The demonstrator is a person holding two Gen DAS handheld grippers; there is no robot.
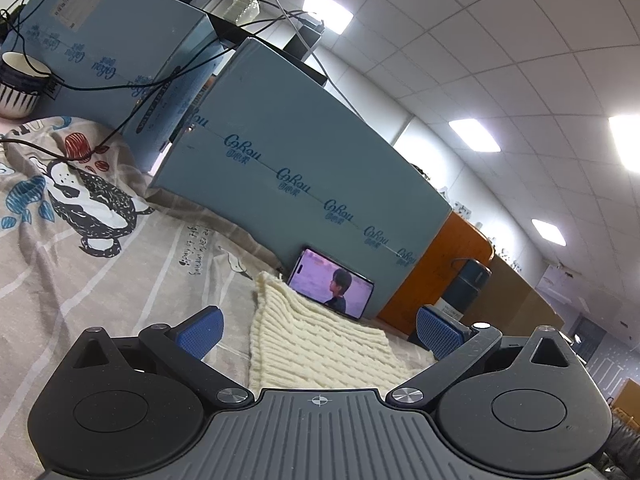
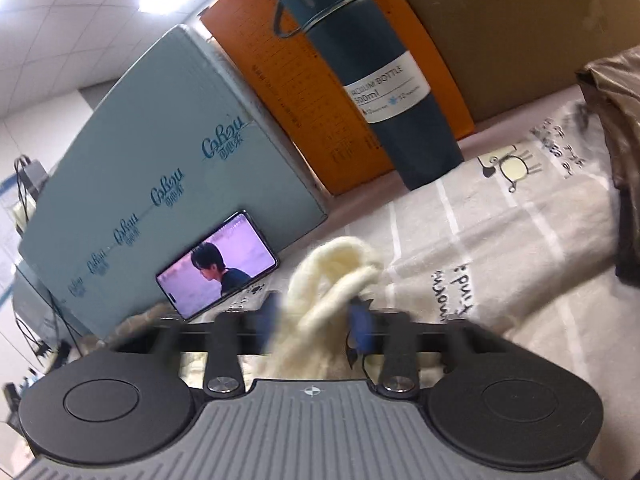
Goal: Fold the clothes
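A cream cable-knit garment (image 1: 316,356) lies on the patterned sheet (image 1: 120,280) in the left wrist view. My left gripper (image 1: 320,332) hovers just over its near part. Its blue pads (image 1: 202,332) stand wide apart on either side of the knit and it is open. In the right wrist view, which is motion-blurred, a bunched fold of the same cream knit (image 2: 336,264) rises between the blue pads (image 2: 362,326) of my right gripper (image 2: 314,322). The pads press on the fold from both sides. More knit shows below, behind the gripper's bar.
Pale blue boxes (image 1: 304,160) stand close behind the knit, with a playing phone (image 1: 332,284) propped against one. A dark vacuum bottle (image 2: 372,76) and an orange box (image 2: 288,92) stand at right. A bowl (image 1: 20,84) and cables (image 1: 120,80) are at left. A brown garment (image 2: 616,120) lies far right.
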